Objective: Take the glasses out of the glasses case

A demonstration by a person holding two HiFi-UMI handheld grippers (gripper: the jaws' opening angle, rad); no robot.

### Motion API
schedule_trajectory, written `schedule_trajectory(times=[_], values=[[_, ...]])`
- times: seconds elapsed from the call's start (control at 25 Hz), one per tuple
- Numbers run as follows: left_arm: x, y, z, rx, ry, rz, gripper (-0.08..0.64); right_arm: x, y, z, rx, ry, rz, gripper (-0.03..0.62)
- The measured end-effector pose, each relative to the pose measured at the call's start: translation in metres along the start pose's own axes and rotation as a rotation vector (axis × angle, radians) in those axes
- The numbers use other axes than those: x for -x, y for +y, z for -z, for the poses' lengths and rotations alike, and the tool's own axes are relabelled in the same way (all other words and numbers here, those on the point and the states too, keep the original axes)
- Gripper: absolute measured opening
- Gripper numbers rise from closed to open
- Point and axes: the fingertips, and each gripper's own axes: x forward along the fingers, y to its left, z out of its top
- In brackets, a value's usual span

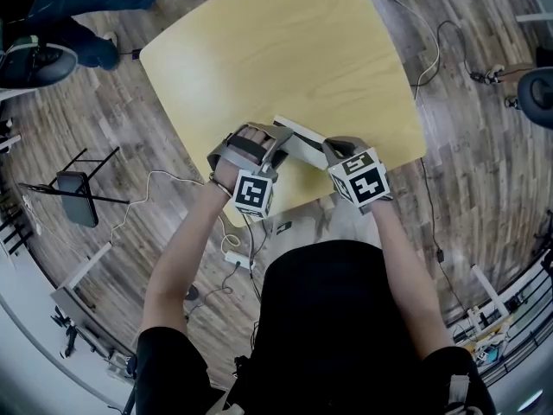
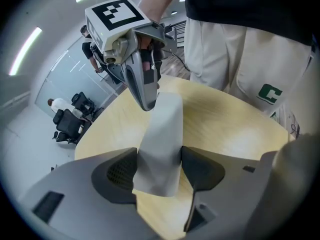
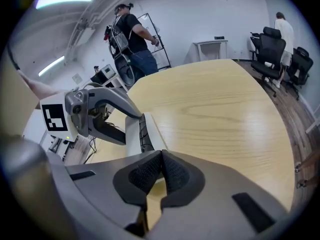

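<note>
The pale grey glasses case (image 1: pixel 298 142) lies near the front edge of the yellow table (image 1: pixel 285 50), between my two grippers. My left gripper (image 2: pixel 159 166) is shut on one end of the case (image 2: pixel 162 129), its pads pressing both sides. My right gripper (image 3: pixel 161 171) has its pads closed together at the other end, on the edge of the case's white lid (image 3: pixel 154 129). In the right gripper view a dark slit (image 3: pixel 143 132) shows under the lid. No glasses are visible. In the head view the left gripper (image 1: pixel 270 152) and right gripper (image 1: pixel 328 151) face each other.
The table's front edge (image 1: pixel 302 199) runs just below the grippers, with the wooden floor and cables (image 1: pixel 233 258) beneath. A person (image 3: pixel 131 34) stands beyond the far side of the table. Black office chairs (image 3: pixel 280 54) stand at the right.
</note>
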Motion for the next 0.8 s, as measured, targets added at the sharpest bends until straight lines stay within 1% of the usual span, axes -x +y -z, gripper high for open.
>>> schedule_trajectory(times=[0.28,0.56,0.8], values=[[0.001,-0.007,-0.001,0.016,0.029,-0.047,0.290,-0.004,-0.003,0.008,-0.004,0.024,0.013,0.017],[0.013,-0.009,-0.004,0.034,0.033,-0.039,0.288,-0.005,-0.005,0.011,-0.006,0.034,0.021,0.017],[0.024,-0.020,-0.005,0.055,0.042,-0.025,0.288,-0.002,0.001,0.007,0.008,0.027,0.017,0.017]])
